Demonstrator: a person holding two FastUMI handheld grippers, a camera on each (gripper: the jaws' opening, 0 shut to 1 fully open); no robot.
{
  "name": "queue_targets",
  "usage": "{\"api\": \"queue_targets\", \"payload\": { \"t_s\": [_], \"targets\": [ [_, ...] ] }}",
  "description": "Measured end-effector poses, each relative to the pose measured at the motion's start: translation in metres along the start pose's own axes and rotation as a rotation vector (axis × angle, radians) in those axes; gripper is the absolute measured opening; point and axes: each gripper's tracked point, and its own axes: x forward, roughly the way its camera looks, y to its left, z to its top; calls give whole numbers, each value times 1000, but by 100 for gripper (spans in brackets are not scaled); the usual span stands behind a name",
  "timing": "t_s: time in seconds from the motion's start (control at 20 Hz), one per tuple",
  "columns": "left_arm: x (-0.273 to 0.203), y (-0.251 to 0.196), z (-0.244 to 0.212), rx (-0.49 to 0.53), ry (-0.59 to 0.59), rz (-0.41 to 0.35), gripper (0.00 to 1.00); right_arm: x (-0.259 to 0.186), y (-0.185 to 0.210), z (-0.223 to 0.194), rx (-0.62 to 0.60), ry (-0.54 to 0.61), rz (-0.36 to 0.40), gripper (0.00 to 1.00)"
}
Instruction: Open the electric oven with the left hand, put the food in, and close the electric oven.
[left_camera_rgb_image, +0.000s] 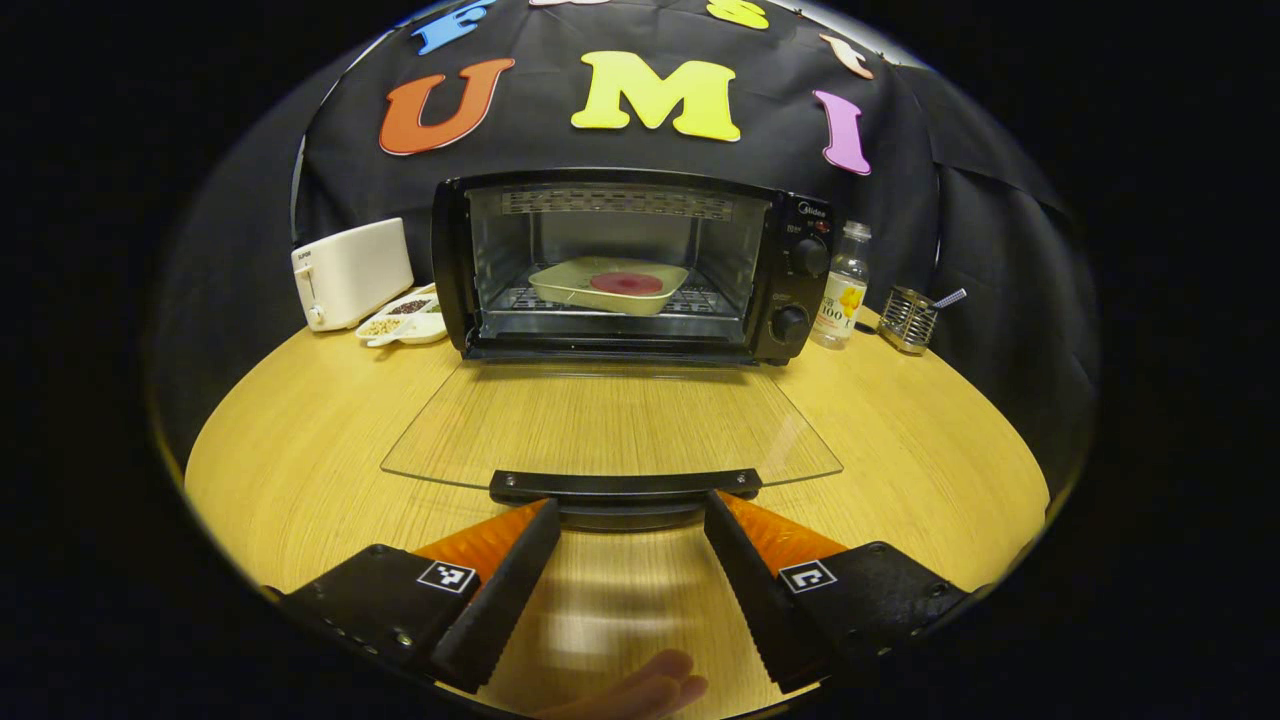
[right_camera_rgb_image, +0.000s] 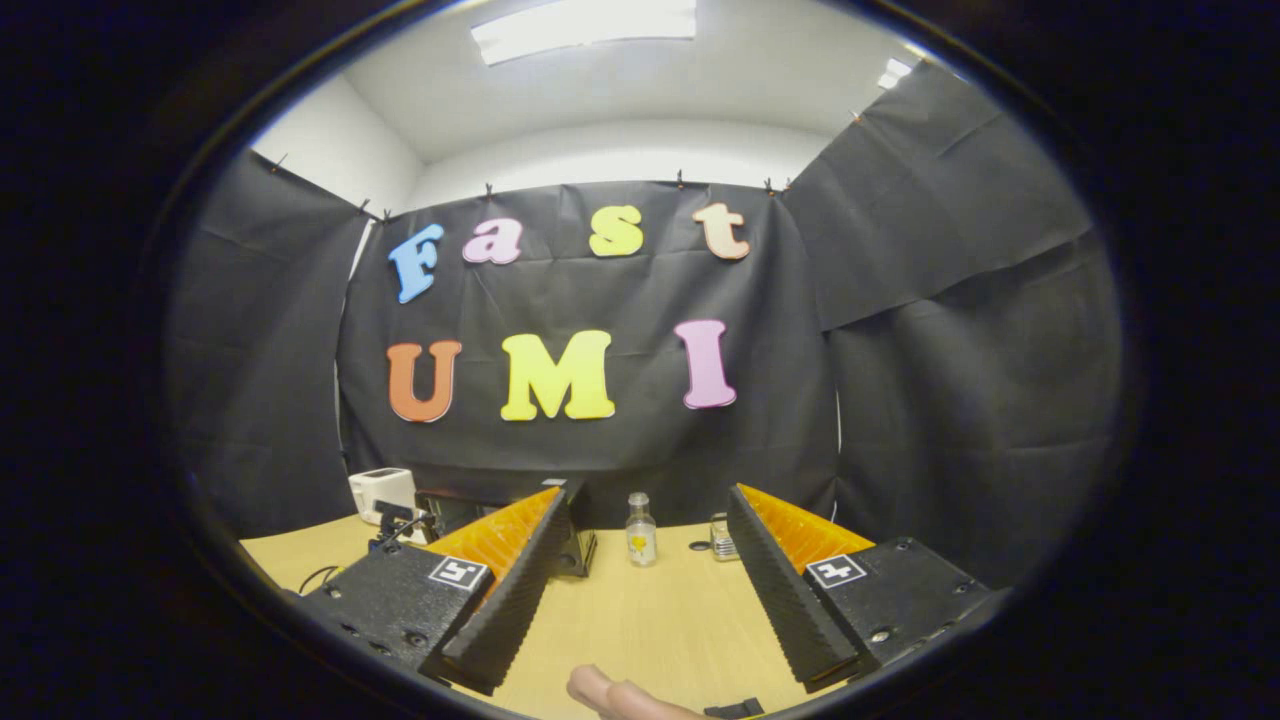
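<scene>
Oven (left_camera_rgb_image: 620, 265) at table's back edge, glass door (left_camera_rgb_image: 610, 425) down flat, food tray (left_camera_rgb_image: 610, 285) inside. Door stiff, fragile; lift by handle (left_camera_rgb_image: 625, 486). Left gripper (left_camera_rgb_image: 628, 520) jaws spread, empty; right gripper (right_camera_rgb_image: 648, 510) too.

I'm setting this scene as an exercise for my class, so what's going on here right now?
A person is working a toaster oven with two hand-held grippers. Its glass door lies folded down, and a dish of food already sits on the rack inside. The left gripper is open, its fingers either side of the door handle. The right gripper is open, holding nothing. Closing remains.
</scene>
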Motion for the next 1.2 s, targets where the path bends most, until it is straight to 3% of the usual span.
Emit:
{"api": "queue_targets", "payload": {
  "t_s": [0.1, 0.4, 0.75, 1.0, 1.05, 1.2],
  "targets": [
    [-2, -1, -1, 15, 4, 3, 94, -2, 3, 3, -2, 3, 1, 96],
    [-7, -4, 6, 18, -9, -35, 94, -3, 8, 7, -18, 0, -14, 100],
    [-24, -7, 55, 0, -116, -67, 94, 0, 14, 4, -5, 15, 5, 100],
    [-22, 12, 92, 34, -166, 4, 94, 2, 10, -2, -20, 26, -1, 100],
    [-20, 13, 98, 33, -173, -4, 94, 4, 10, -5, -20, 29, 2, 96],
    [-11, 19, 116, -4, -181, -31, 98, 10, 4, -12, -17, 37, 6, 100]
  ]
}}
